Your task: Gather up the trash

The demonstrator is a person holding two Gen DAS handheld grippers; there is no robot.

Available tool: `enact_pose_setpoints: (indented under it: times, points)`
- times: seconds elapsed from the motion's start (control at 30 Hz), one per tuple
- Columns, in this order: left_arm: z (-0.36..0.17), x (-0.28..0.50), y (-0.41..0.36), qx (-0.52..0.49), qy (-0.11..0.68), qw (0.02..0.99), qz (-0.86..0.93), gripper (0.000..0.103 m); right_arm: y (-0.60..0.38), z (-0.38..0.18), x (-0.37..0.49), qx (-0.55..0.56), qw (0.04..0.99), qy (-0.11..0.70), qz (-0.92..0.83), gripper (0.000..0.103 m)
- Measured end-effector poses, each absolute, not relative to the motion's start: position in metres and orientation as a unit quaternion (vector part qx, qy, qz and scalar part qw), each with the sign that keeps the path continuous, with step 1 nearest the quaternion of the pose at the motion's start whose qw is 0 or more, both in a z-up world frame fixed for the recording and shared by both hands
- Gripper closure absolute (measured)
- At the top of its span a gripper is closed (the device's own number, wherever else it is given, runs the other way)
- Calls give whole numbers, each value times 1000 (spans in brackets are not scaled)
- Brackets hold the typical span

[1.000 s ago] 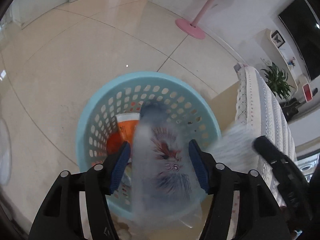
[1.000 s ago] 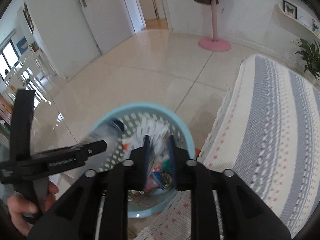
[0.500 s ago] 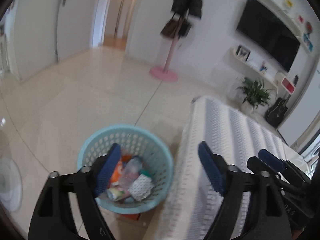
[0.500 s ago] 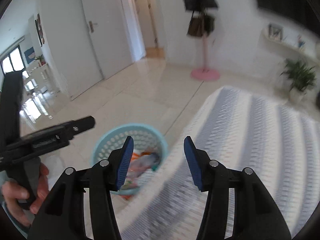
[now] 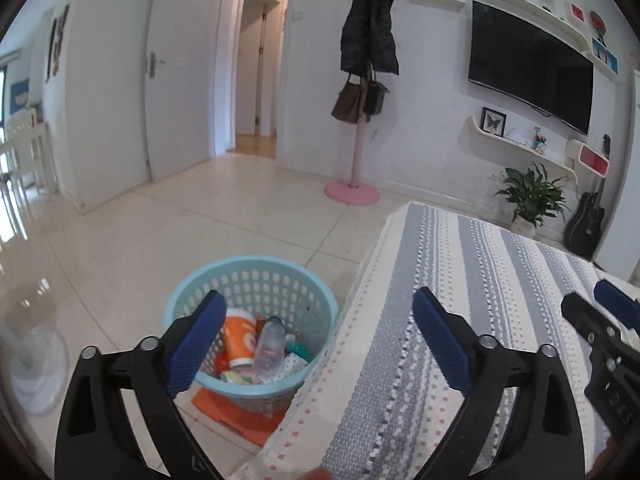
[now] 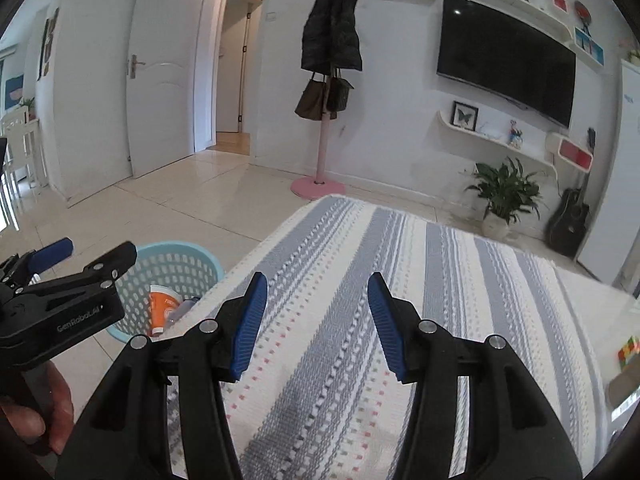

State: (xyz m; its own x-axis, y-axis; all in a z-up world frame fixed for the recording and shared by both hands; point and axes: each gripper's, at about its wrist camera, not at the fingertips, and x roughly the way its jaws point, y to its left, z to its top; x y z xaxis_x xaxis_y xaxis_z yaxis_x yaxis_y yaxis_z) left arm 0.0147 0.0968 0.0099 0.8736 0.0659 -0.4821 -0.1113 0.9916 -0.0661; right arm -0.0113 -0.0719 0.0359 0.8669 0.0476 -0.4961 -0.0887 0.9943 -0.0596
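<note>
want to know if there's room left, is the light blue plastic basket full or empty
Partly full: the light blue perforated plastic basket holds an orange cup, a clear bottle and wrappers, below its rim.

Home living room: wall television [image 5: 530, 76], coat stand [image 5: 360, 120].

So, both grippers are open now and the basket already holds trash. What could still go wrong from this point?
1. The blue basket sits on the floor tight against the overhanging striped tablecloth; a careless swing of the left gripper might snag the cloth or tip the basket.
2. The orange cup and clear bottle stand high inside; further trash could bounce out.
3. A coloured cube lies at the table's far right edge of the right wrist view, easy to overlook.
</note>
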Motion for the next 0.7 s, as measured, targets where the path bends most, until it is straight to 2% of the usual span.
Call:
enact_pose_setpoints:
  times: [0.7]
  points:
    - [9, 14, 77, -19, 241, 969, 50, 8, -75, 16, -1, -1, 960, 276, 40, 54]
